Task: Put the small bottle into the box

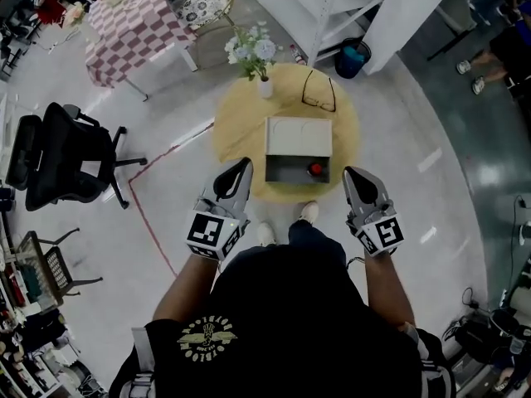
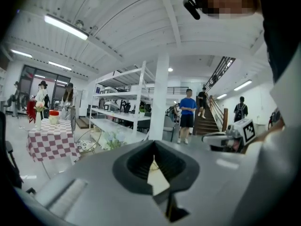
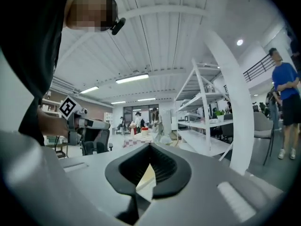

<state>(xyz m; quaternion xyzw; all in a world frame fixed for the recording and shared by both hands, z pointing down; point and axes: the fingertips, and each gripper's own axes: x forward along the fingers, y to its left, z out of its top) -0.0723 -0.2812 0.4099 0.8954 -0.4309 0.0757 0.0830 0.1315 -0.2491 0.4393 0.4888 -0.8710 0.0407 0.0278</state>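
Standing at the round yellow counter (image 1: 236,131), person holds both tools low, near the body, short of the counter's near edge. Left tongs (image 1: 242,169) closed, tips meeting, nothing between them; the left gripper view confirms it: pads together at the tip (image 2: 154,143), only a small gap behind them, no object in it. Right tongs (image 1: 353,174) likewise closed and empty; same picture in the right gripper view (image 3: 150,146). Both point forward and up, away from the counter, so each gripper view shows mostly ceiling and shelving.

Box (image 1: 286,171) sits mid-counter, white lid flipped back on the far side, grey inside facing the person. Small bottle (image 1: 315,170) is in the box, at the right end of the grey compartment; only its red top can be made out. Neither tool touches the box or the bottle; both are well apart from it, one to each side of the box's near edge.

Also on the counter: flower vase (image 1: 264,86) at the far edge, glasses (image 1: 319,92) just right of it behind the box.

Around: black office chair (image 1: 62,156) to the left on the floor, checked table (image 1: 137,19) top left, blue bin (image 1: 353,57) beyond the counter.
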